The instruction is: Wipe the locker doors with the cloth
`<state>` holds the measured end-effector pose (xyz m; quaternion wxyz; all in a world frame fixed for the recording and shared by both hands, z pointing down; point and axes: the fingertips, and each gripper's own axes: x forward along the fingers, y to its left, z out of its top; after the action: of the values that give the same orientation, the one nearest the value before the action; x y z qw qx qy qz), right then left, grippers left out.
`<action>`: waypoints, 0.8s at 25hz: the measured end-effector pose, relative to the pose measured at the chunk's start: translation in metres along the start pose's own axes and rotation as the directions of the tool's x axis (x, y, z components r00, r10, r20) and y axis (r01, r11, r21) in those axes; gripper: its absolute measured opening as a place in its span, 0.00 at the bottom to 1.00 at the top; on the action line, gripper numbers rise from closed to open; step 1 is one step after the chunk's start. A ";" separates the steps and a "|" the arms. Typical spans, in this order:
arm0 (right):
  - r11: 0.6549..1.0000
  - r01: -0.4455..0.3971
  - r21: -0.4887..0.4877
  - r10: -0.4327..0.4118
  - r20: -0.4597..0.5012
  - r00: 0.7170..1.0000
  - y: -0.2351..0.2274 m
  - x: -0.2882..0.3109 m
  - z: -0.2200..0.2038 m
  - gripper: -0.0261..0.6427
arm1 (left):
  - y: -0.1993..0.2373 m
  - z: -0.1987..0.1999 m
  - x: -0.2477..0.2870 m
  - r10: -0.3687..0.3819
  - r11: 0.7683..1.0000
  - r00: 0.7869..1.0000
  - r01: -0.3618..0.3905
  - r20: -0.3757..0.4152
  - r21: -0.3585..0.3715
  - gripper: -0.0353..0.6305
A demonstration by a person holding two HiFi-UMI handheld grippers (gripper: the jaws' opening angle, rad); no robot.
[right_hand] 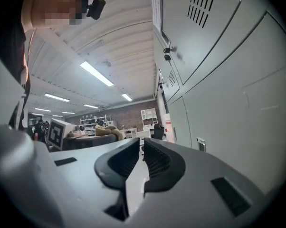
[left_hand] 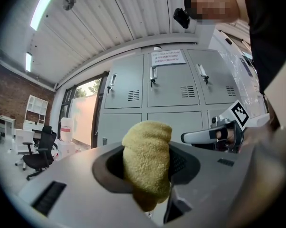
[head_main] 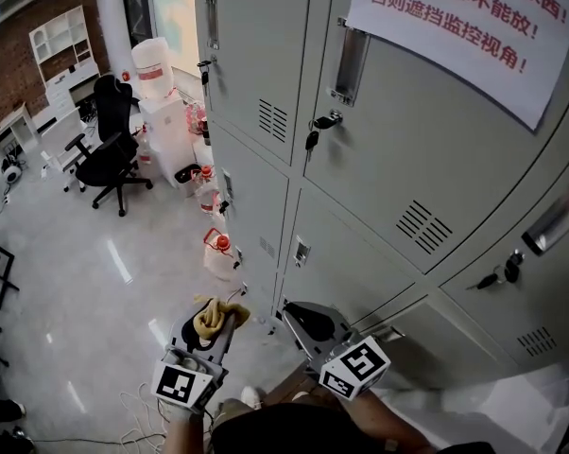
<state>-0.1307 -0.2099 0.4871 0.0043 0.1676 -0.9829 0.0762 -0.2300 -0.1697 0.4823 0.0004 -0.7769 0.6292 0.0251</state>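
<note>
A wall of grey locker doors [head_main: 407, 159] fills the right of the head view, and a white paper notice [head_main: 474, 17] is stuck on an upper door. The lockers [left_hand: 171, 87] stand ahead in the left gripper view. My left gripper [head_main: 218, 316] is low in front of me, shut on a bunched yellow cloth [head_main: 212, 316]. That cloth [left_hand: 147, 163] bulges out between the jaws of the left gripper [left_hand: 147, 167]. My right gripper [head_main: 301, 318] is held beside a bottom locker door [right_hand: 238, 103], apart from it. The right gripper [right_hand: 142, 158] has its jaws together with nothing between them.
A black office chair [head_main: 110, 145] stands on the pale floor at the left. A water dispenser with large bottles [head_main: 154, 69] and a red-capped jug [head_main: 218, 252] sit by the lockers' end. Keys hang in the door locks [head_main: 324, 121]. Cables [head_main: 138, 410] lie near my feet.
</note>
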 end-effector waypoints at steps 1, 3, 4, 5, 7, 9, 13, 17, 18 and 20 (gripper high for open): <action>1.000 -0.001 -0.005 0.001 -0.004 1.000 0.000 0.001 0.001 0.10 | 0.002 0.000 -0.001 0.006 1.000 1.000 -0.006 -0.001 -0.001 0.29; 1.000 -0.003 -0.010 0.003 -0.012 1.000 0.001 0.003 0.002 0.10 | 0.006 0.000 -0.002 0.013 1.000 1.000 -0.013 0.001 -0.002 0.29; 1.000 -0.004 -0.013 0.004 -0.015 1.000 0.002 0.003 0.002 0.10 | 0.007 0.001 -0.003 0.014 1.000 1.000 -0.014 0.001 -0.002 0.29; 1.000 -0.007 -0.016 0.007 -0.018 1.000 0.004 0.004 0.002 0.10 | 0.007 0.001 -0.003 0.014 1.000 1.000 -0.014 0.000 -0.001 0.29; 1.000 -0.012 -0.023 0.012 -0.023 1.000 0.006 0.004 0.002 0.10 | 0.008 0.001 -0.005 0.013 1.000 1.000 -0.013 -0.002 0.000 0.29; 1.000 -0.014 -0.024 0.013 -0.028 1.000 0.008 0.005 0.002 0.10 | 0.009 0.001 -0.007 0.015 1.000 1.000 -0.015 -0.003 -0.003 0.29; 1.000 -0.024 -0.013 0.023 -0.037 0.999 0.012 0.007 -0.001 0.10 | 0.011 -0.002 -0.011 0.017 1.000 1.000 -0.017 -0.004 -0.017 0.29; 0.999 -0.048 -0.009 0.047 -0.042 0.998 0.016 0.005 -0.006 0.10 | 0.011 -0.004 -0.015 0.027 0.999 1.000 -0.027 -0.003 -0.024 0.29; 0.999 -0.049 -0.004 0.048 -0.050 0.998 0.017 0.004 -0.007 0.10 | 0.011 -0.005 -0.016 0.032 0.999 1.000 -0.032 0.000 -0.028 0.29; 0.999 -0.050 0.006 0.050 -0.064 0.997 0.020 0.003 -0.010 0.10 | 0.009 -0.005 -0.018 0.035 0.999 0.999 -0.035 0.004 -0.036 0.29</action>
<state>-0.1399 -0.1906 0.4941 0.0336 0.1402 -0.9860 0.0838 -0.2426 -0.1546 0.4885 -0.0125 -0.7655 0.6422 0.0382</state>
